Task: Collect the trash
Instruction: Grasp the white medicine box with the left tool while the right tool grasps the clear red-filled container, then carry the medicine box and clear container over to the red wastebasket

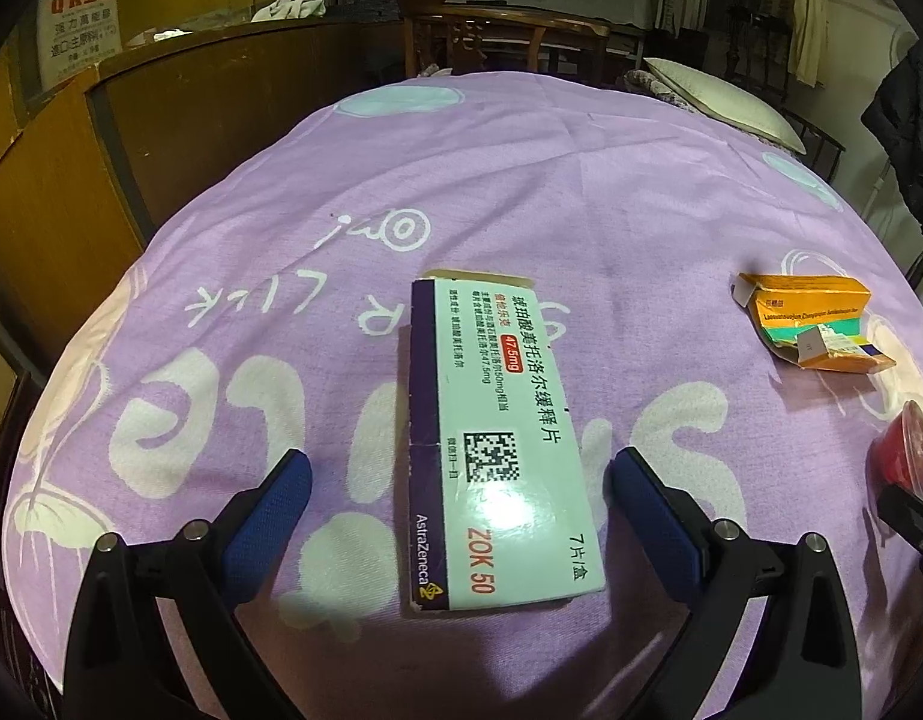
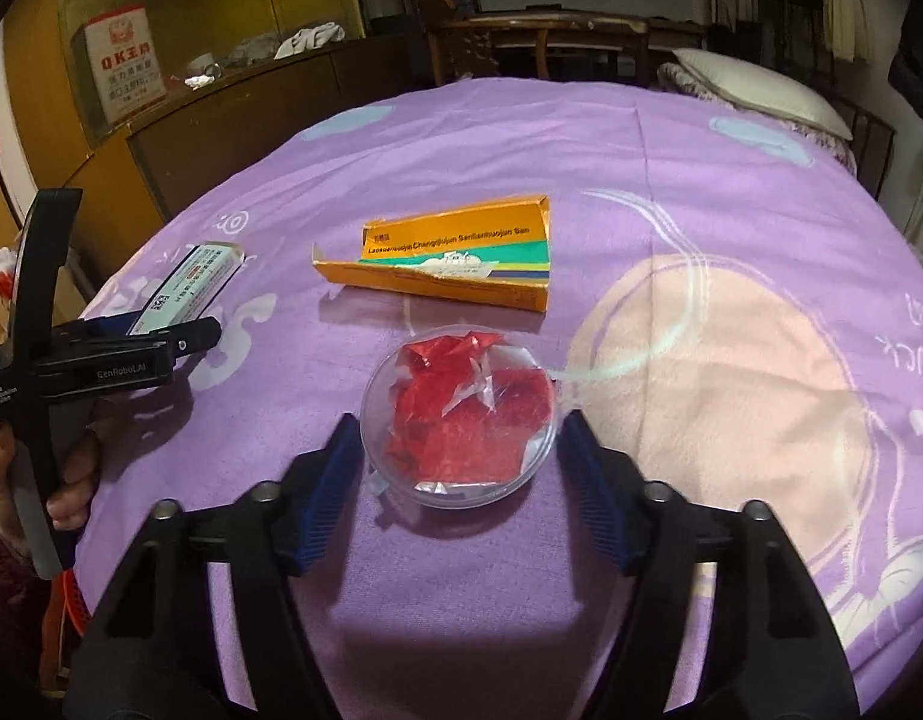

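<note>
Step in hand: approach, nothing gripped. Left claw [image 1: 461,474] spread wide astride the white medicine box [image 1: 497,438], flat on the purple bedspread [image 1: 581,180]; next, narrow onto its long sides. Right claw [image 2: 458,450] wide, pads beside the clear lid with red wrapper [image 2: 461,414]. Orange box [image 2: 449,264] lies beyond. Legible: "AstraZeneca", "ZOK 50", "47.5mg".

You see a purple sheet [image 1: 521,180] on the bed, a pillow [image 1: 725,102] far back, a wooden chair [image 1: 497,36] and a brown cabinet [image 1: 179,120].
</note>
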Tool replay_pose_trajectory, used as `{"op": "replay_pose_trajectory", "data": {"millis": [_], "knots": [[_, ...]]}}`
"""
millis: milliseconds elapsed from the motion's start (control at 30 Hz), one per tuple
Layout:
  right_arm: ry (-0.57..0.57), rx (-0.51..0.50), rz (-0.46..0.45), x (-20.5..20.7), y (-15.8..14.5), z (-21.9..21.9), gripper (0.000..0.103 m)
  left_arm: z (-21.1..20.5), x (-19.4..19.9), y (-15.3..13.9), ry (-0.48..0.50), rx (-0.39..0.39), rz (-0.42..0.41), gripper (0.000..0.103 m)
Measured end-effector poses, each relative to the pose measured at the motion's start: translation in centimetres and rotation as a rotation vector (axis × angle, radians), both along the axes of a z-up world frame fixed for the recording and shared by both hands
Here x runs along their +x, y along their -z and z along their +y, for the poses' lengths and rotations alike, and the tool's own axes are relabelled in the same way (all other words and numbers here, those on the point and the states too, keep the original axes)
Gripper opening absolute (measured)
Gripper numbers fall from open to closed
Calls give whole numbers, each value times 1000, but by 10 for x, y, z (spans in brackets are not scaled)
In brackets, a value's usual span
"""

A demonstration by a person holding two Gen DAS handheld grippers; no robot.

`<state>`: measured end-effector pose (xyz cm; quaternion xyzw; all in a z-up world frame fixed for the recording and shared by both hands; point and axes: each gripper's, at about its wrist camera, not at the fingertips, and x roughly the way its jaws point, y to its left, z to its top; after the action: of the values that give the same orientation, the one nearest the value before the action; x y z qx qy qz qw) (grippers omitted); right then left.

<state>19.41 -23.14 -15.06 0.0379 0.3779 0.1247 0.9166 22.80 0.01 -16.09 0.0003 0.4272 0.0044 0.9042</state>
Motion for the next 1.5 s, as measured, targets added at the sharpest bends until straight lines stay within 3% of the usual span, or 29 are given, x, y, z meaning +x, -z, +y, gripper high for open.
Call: {"op": "replay_pose_trajectory", "data": {"millis": [100, 267, 400, 433, 467, 633, 767, 1067, 1500], "knots": [[19, 28, 6, 2, 0, -4, 72, 3, -2, -2, -21, -6, -9, 98], [27, 28, -1, 3, 0, -6, 72, 7, -6, -5, -30, -22, -33, 83], [13, 12, -19, -1, -2, -1, 68, 5, -11, -8, -9, -28, -61, 58], [3, 17, -27, -2, -3, -1, 54, 5, -12, -9, 3, -34, -69, 48], [-3, 18, -39, -4, -4, -1, 54, 5, -15, -10, 16, -47, -77, 44], [14, 24, -88, -12, -11, -3, 54, 4, -34, -20, 68, -102, -133, 44], [28, 18, -141, -25, -19, -3, 54, 3, -49, -25, 87, -139, -128, 44], [5, 53, -184, -59, -38, -5, 54, 6, -81, -68, 93, -102, -195, 44], [-20, 121, -337, -116, -102, -10, 54, 27, -164, -149, 94, -85, -335, 44]]}}
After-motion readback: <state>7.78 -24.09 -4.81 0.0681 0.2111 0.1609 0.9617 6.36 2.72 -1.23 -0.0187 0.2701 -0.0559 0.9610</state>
